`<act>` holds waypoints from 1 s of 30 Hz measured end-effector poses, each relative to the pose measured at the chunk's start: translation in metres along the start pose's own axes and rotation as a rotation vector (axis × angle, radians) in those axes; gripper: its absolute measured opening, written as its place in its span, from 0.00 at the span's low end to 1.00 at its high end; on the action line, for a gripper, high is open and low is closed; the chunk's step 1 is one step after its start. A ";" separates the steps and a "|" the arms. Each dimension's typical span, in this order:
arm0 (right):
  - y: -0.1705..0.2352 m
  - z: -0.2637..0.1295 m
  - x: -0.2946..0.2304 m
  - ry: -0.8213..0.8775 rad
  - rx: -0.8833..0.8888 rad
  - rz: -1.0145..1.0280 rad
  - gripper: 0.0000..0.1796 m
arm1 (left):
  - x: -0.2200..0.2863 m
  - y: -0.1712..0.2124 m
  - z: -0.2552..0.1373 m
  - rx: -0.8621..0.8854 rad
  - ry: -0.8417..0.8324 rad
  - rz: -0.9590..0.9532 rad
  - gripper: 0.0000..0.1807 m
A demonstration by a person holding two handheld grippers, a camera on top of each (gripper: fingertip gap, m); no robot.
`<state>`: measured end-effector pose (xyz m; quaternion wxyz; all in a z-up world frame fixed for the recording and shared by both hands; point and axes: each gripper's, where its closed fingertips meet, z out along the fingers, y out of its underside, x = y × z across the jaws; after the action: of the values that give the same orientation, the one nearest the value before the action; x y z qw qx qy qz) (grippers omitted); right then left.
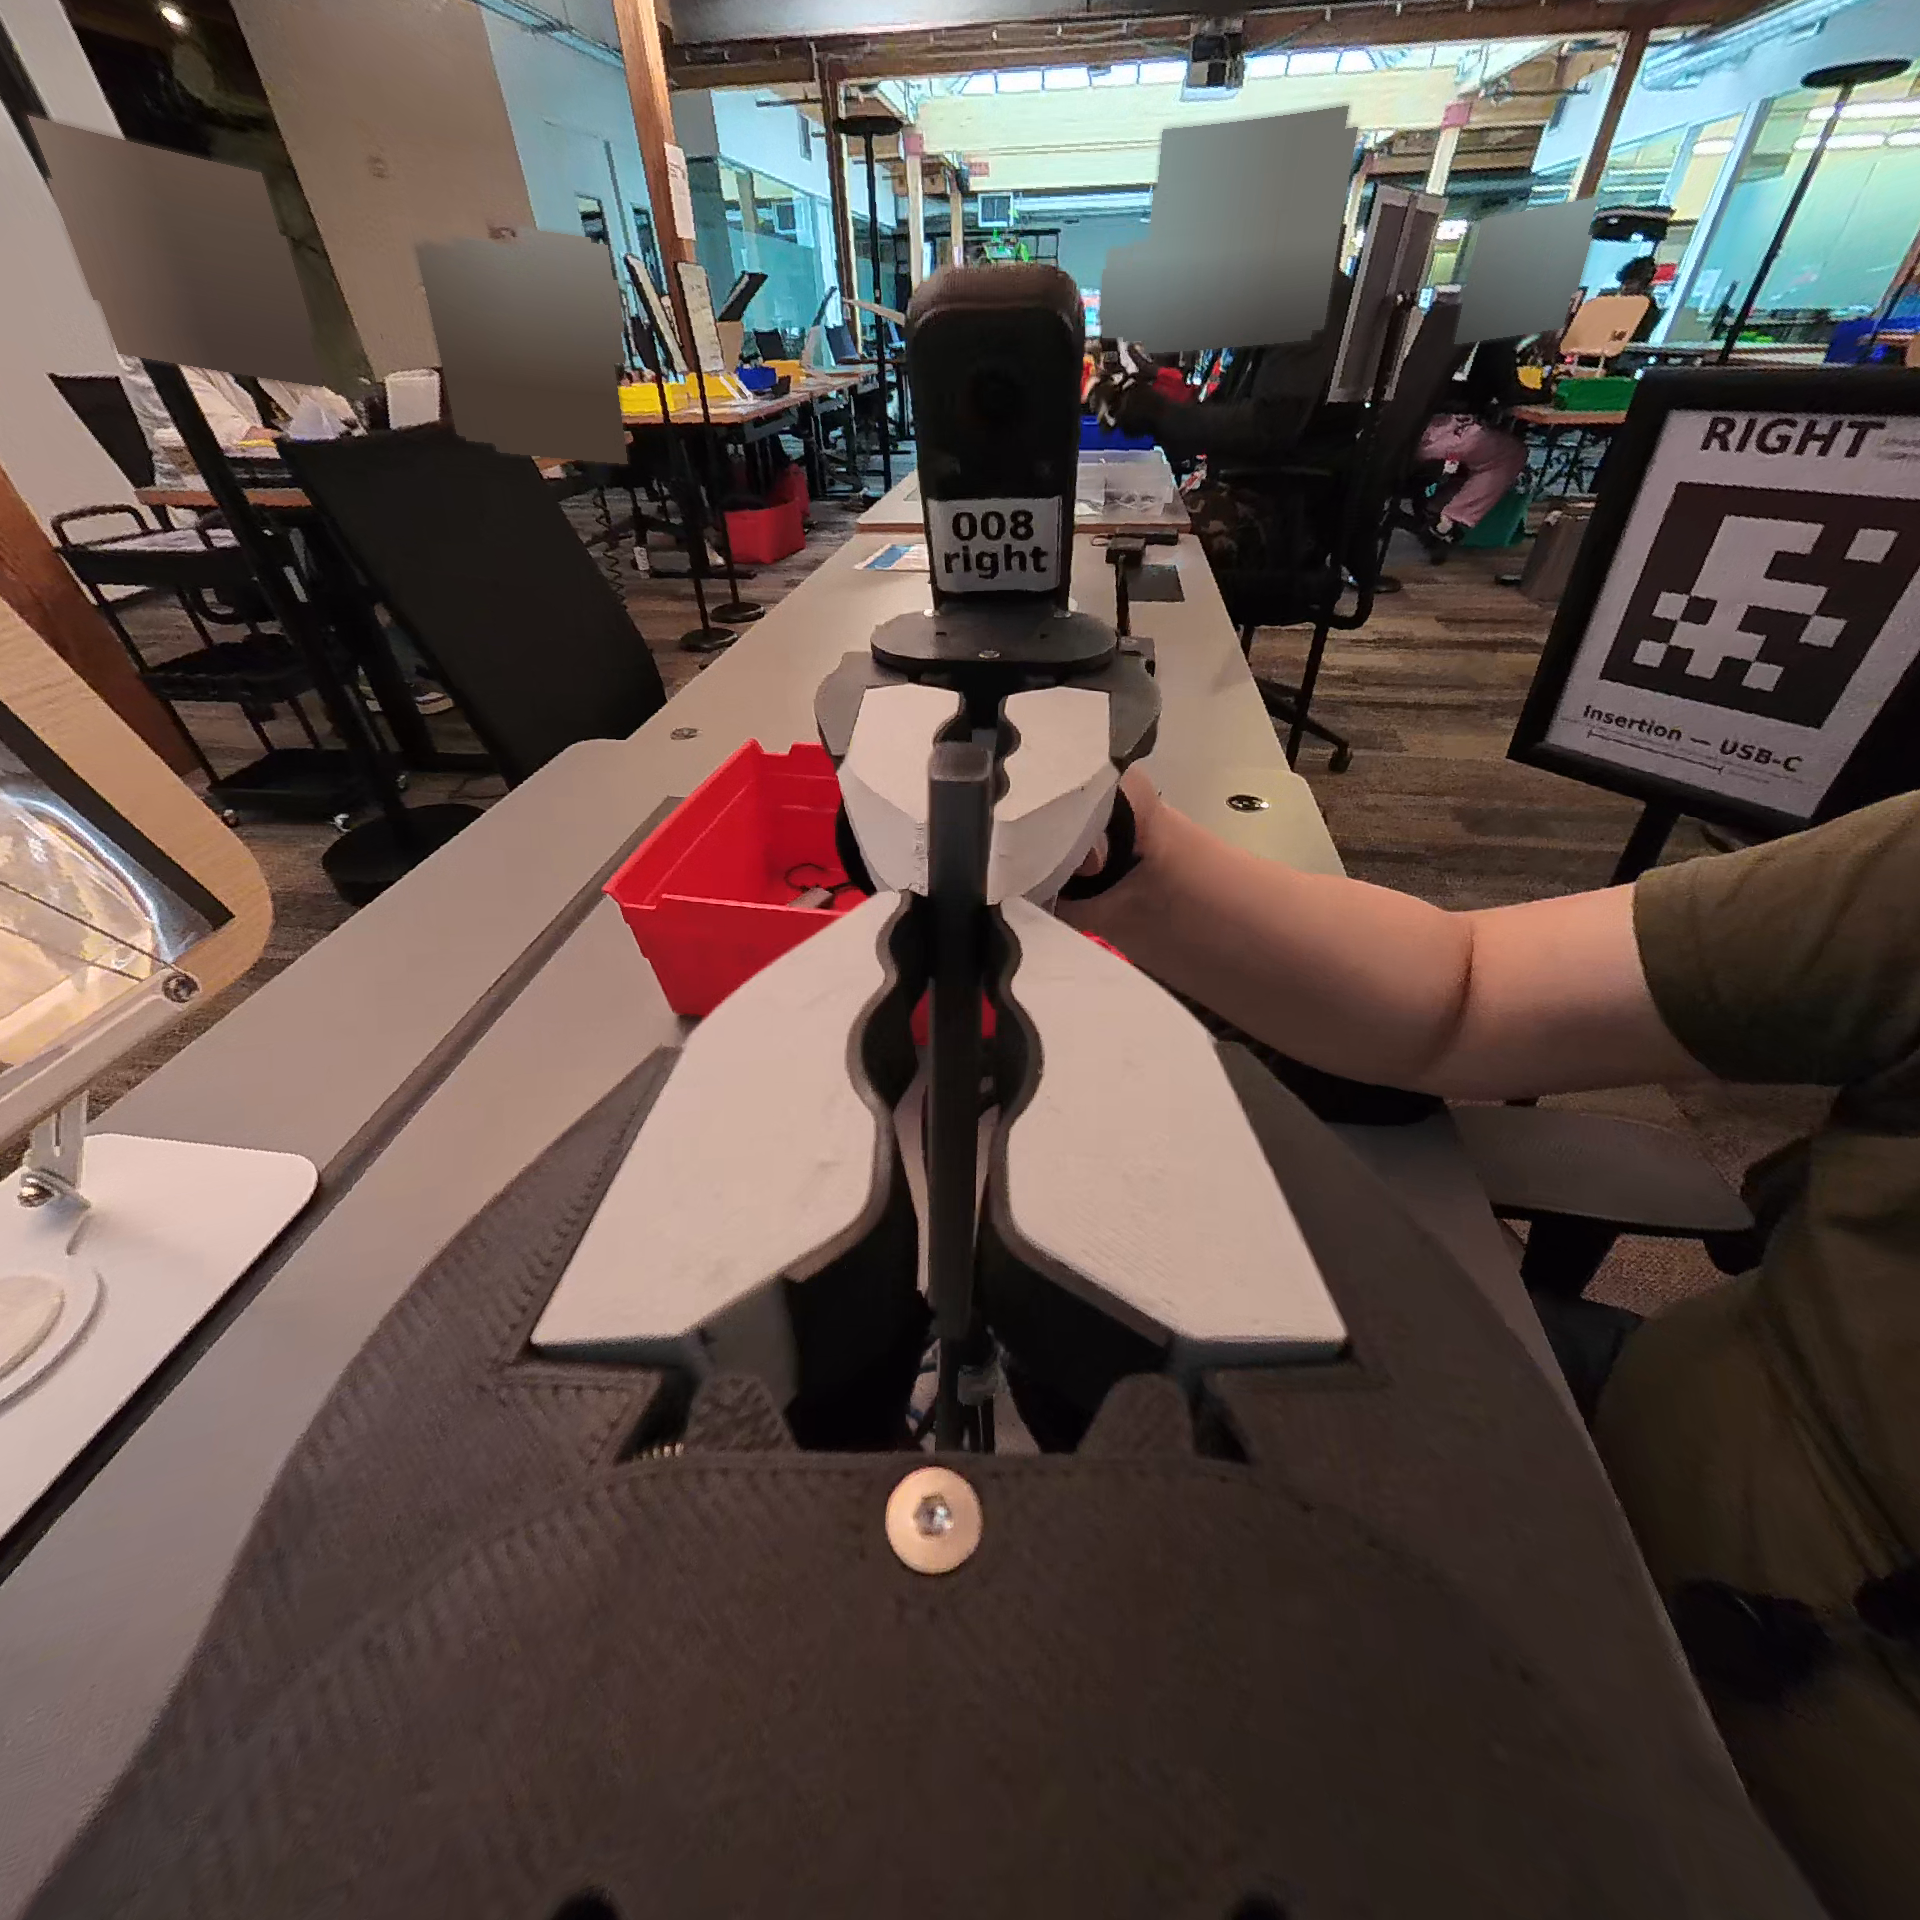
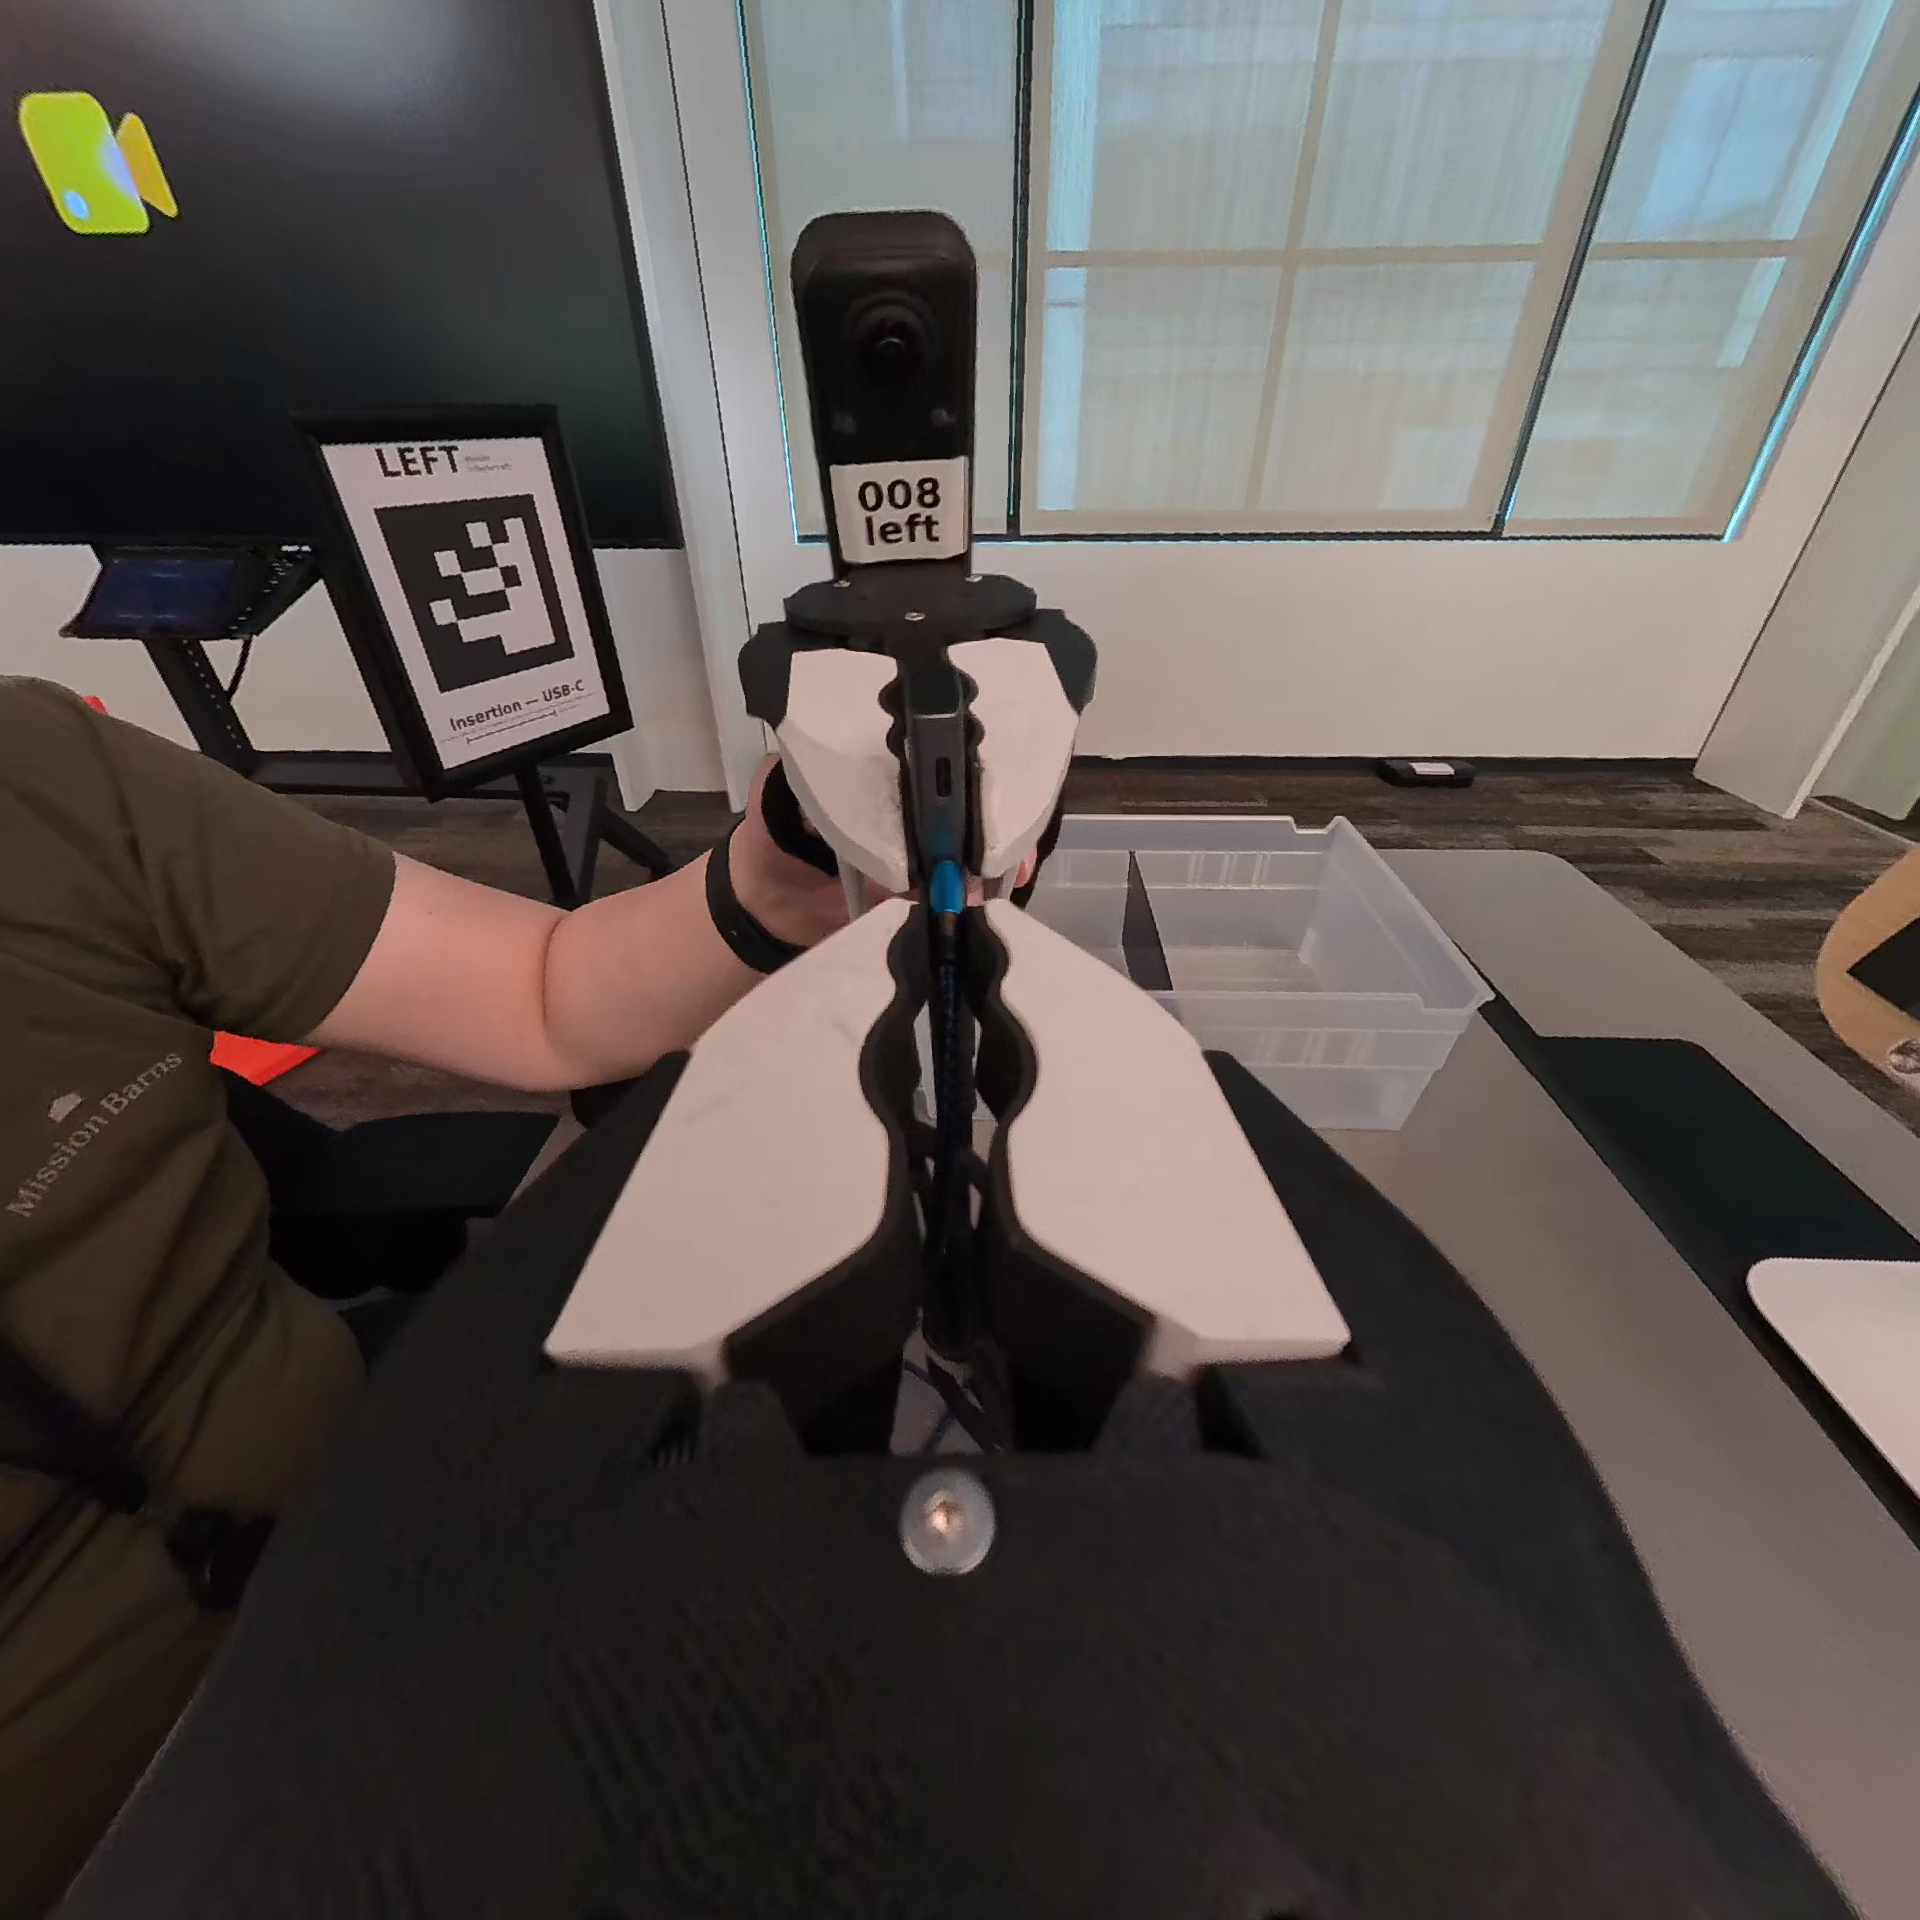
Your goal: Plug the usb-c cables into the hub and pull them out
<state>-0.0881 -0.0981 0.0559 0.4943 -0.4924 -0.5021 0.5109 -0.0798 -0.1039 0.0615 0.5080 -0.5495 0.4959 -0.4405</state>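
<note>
Left wrist view: left gripper [image 1: 951, 914] has its fingers [image 1: 748, 1122] closed down on the hub [image 1: 954, 997], a slim dark grey bar running straight out along the gap and standing edge-on to the camera. Far end of the hub sits between the fingers of the right gripper [image 1: 971, 894], which faces this one tip to tip, held by a hand [image 1: 1117, 862] coming in from the right. Behind and just left of the meeting point, a red bin [image 1: 727, 894] on the grey tabletop [image 1: 436, 997], some small dark items inside, too small to identify. A framed marker sign [image 1: 1745, 613] stands on a stand at the right. Right wrist view: right gripper [image 2: 943, 920] fingers [image 2: 1132, 1132] pinched nearly together on a usb-c cable [image 2: 951, 1049], dark braided with blue flecks, lying in the gap with its blue-collared plug [image 2: 943, 888] at the tips. Plug is at the hub [image 2: 938, 769], right below an open port on its face; cannot tell if it is fully seated. Left gripper [image 2: 930, 862] opposite is clamped on the hub, held by a hand [image 2: 790, 873] with a black wristband. Clear divided bin [image 2: 1299, 935] on the tabletop [image 2: 1558, 1195] behind right. Second marker sign [image 2: 478, 592] at left.
</note>
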 end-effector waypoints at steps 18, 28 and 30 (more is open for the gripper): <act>-0.001 -0.006 -0.004 -0.039 -0.025 0.019 0.04 | 0.005 -0.001 0.005 -0.030 0.000 0.027 0.05; 0.004 -0.014 -0.008 -0.062 -0.094 0.062 0.04 | 0.010 0.003 0.012 -0.051 0.028 0.014 0.06; 0.001 -0.012 -0.007 -0.048 -0.074 0.067 0.04 | 0.008 0.000 0.010 -0.038 0.020 -0.009 0.05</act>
<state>-0.0759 -0.1044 0.0550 0.4461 -0.5145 -0.5156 0.5200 -0.0689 -0.1101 0.0606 0.4904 -0.5568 0.5068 -0.4390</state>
